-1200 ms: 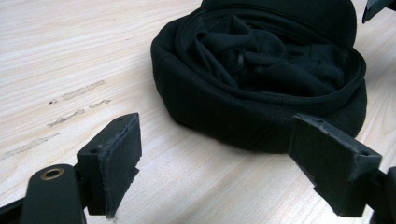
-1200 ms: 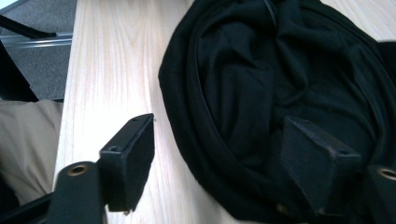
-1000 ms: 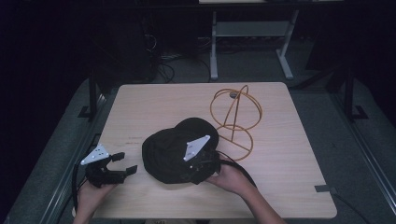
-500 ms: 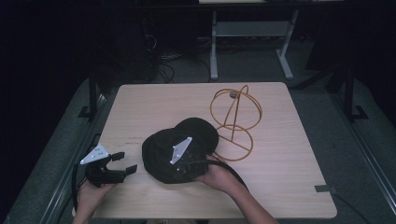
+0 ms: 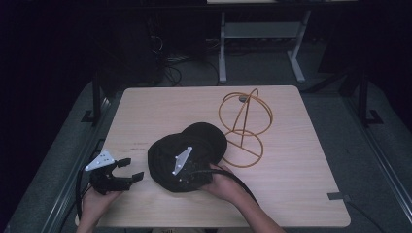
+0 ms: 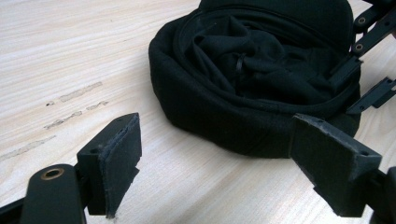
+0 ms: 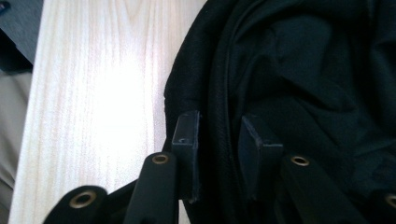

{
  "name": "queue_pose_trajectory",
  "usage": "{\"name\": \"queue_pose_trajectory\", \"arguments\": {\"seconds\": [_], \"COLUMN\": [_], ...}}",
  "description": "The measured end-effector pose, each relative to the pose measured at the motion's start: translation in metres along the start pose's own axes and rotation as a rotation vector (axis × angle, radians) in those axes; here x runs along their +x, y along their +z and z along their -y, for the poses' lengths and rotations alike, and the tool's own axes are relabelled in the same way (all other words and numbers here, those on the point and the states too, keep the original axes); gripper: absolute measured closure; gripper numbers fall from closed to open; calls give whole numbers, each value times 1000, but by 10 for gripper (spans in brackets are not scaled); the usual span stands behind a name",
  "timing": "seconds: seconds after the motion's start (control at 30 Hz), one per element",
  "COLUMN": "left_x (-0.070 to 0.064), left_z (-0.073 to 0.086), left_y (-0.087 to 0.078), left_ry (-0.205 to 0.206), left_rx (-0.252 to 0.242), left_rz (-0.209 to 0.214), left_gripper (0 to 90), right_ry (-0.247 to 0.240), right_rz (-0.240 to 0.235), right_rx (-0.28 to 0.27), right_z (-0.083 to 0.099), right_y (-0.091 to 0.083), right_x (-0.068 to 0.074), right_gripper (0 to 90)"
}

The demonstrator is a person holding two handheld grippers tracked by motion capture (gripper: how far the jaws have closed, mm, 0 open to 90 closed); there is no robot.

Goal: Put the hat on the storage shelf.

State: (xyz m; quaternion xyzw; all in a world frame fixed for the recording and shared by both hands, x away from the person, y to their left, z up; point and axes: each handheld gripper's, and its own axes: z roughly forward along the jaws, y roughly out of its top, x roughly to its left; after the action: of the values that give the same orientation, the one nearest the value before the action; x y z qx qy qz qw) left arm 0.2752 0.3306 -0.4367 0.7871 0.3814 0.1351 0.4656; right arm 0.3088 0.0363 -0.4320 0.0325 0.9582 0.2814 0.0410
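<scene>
A soft black fabric cap (image 5: 187, 155), lying upside down with its hollow upward, is found on the pale wooden table (image 5: 301, 160) just beside the orange wire hat stand (image 5: 245, 124), touching its base ring on the near-left side. The right gripper (image 7: 218, 140) is set over the cap's near rim — one pad outside the band, one inside the hollow — and the rim is seen clamped between the narrowly spaced jaws. The left gripper (image 5: 127, 171) is held well to the left of the stand (and apart from the cap), its jaws spread wide with nothing between them; in the left gripper view the cap's band is seen beyond the fingertips (image 6: 119, 158), untouched.
</scene>
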Motion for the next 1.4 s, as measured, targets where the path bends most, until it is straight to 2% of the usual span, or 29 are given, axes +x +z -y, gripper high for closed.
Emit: {"name": "queue_pose_trajectory", "arguments": {"seconds": [0.2,0.33,0.47,0.6,0.77,0.93,0.97,1.27,1.4], "left_x": [0,-1,-1,0,-1,-1,-1,-8,-12], "left_z": [0,0,0,0,0,0,0,-5,-8], "left_y": [0,1,2,1,1,1,1,1,0], "left_ry": [3,6,4,6,2,-6,-8,2,12], "left_rx": [8,12,10,13,5,-2,-5,-48,-80], "left_rz": [2,-5,-2,-3,0,12,16,59,75], "left_gripper": [167,173,173,173,174,174,174,174,174], "right_ry": [-36,-9,-6,13,2,38,29,52,52], "right_rz": [15,-1,-9,-20,-20,-36,-34,-39,-39], "right_rx": [45,30,20,-15,-44,-102,-118,-234,-258], "right_z": [-2,-1,-1,-2,-4,-10,-11,-21,-22], "right_y": [7,8,6,1,-6,-25,-29,-60,-68], "right_x": [6,5,4,3,1,-3,-4,-8,-9], "right_gripper": [747,802,817,819,818,815,814,814,814]}}
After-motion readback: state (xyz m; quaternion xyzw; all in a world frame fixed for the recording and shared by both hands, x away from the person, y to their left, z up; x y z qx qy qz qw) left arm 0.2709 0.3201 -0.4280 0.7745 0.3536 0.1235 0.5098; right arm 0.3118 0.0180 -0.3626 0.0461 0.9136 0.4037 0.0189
